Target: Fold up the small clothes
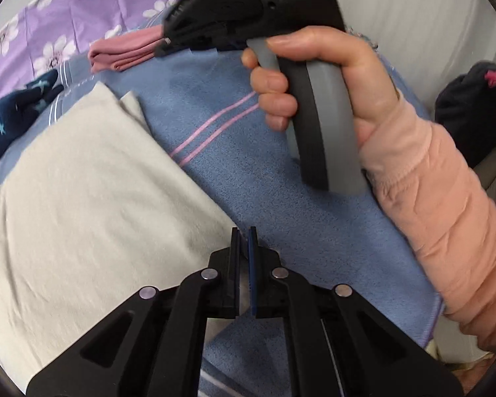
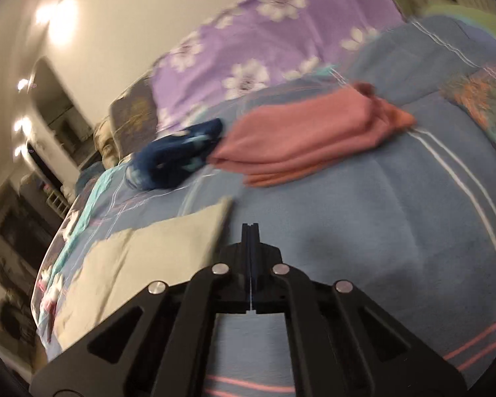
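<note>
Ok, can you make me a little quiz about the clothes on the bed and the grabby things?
1. True or false: the pink cloth is folded.
2. Which lies nearest the left gripper? A) cream cloth B) star-print cloth C) pink cloth
3. Fill in: the right gripper jaws are ____.

Key: 1. true; 2. A; 3. shut, with nothing between them.
</note>
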